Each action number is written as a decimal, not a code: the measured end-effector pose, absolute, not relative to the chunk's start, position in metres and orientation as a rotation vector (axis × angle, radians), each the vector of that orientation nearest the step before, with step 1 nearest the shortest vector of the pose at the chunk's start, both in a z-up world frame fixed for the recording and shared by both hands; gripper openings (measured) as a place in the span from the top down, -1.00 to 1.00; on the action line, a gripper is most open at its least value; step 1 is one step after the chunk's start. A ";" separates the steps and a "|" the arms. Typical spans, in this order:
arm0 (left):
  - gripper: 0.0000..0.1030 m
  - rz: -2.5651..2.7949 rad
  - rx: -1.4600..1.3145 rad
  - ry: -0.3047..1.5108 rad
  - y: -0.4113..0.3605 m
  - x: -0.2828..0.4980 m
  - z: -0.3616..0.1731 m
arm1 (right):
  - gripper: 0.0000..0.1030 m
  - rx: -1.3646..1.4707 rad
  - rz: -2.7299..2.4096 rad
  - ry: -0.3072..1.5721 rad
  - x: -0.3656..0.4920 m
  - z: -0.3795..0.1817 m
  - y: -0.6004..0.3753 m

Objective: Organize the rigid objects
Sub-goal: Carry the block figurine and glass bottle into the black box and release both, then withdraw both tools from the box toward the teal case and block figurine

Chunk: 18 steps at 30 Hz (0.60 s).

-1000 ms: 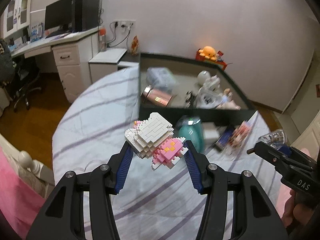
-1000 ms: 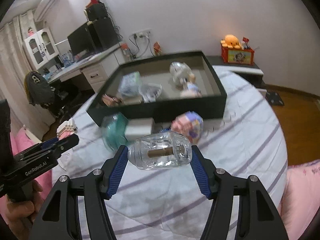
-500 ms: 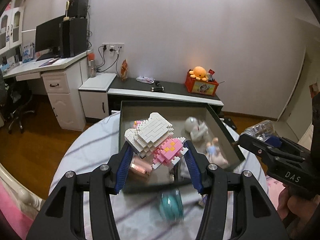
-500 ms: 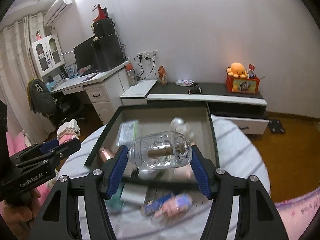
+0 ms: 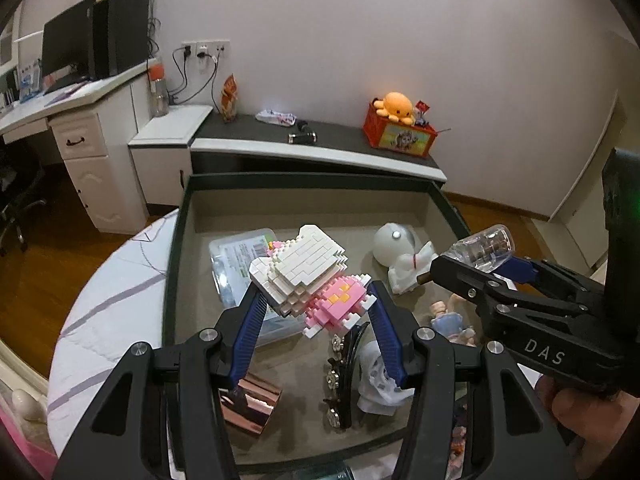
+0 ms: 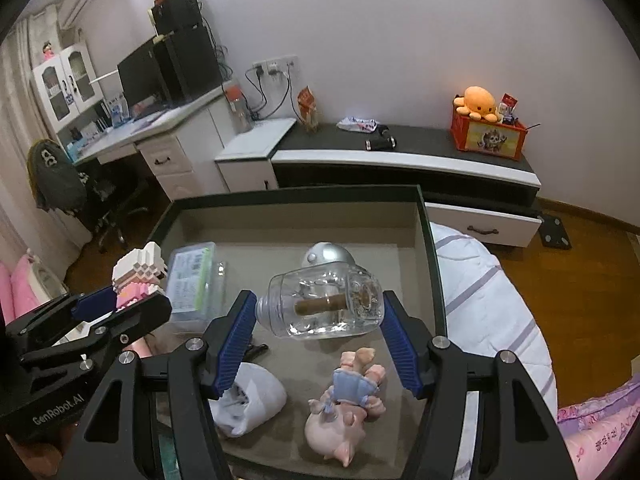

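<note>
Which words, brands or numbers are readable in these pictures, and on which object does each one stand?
"DAS": on the side of the right gripper, seen in the left wrist view.
"GenRobot.AI": on the side of the left gripper, seen in the right wrist view.
Too small or blurred to read: the clear plastic case's label and the red box's print.

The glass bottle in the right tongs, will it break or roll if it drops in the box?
The glass bottle looks hard and smooth, so it might slip or crack. Its round body would probably roll on the box floor.
</note>
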<state>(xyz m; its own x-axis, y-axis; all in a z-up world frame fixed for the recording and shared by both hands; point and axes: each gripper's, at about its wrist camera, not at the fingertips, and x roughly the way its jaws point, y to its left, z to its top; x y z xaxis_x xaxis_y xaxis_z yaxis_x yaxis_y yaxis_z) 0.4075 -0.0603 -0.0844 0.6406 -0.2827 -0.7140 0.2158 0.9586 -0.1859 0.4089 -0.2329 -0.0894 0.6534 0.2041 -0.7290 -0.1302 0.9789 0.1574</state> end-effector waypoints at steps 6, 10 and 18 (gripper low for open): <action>-0.53 -0.265 -0.079 0.834 -0.061 0.406 -0.088 | -0.36 0.075 0.190 0.858 0.413 -0.096 -0.228; -0.83 -0.236 -0.103 0.798 -0.049 0.397 -0.080 | -0.56 0.108 0.179 0.849 0.409 -0.097 -0.234; -1.00 -0.148 -0.118 0.711 -0.024 0.362 -0.055 | -0.69 0.167 0.170 0.830 0.394 -0.086 -0.242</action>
<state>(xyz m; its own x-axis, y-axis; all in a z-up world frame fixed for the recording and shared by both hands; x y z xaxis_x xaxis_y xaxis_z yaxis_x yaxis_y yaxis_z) 0.3623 -0.0242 -0.0553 0.7478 -0.1752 -0.6404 0.0952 0.9829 -0.1577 0.3941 -0.2420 -0.0856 0.6626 0.2145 -0.7176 -0.0840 0.9733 0.2134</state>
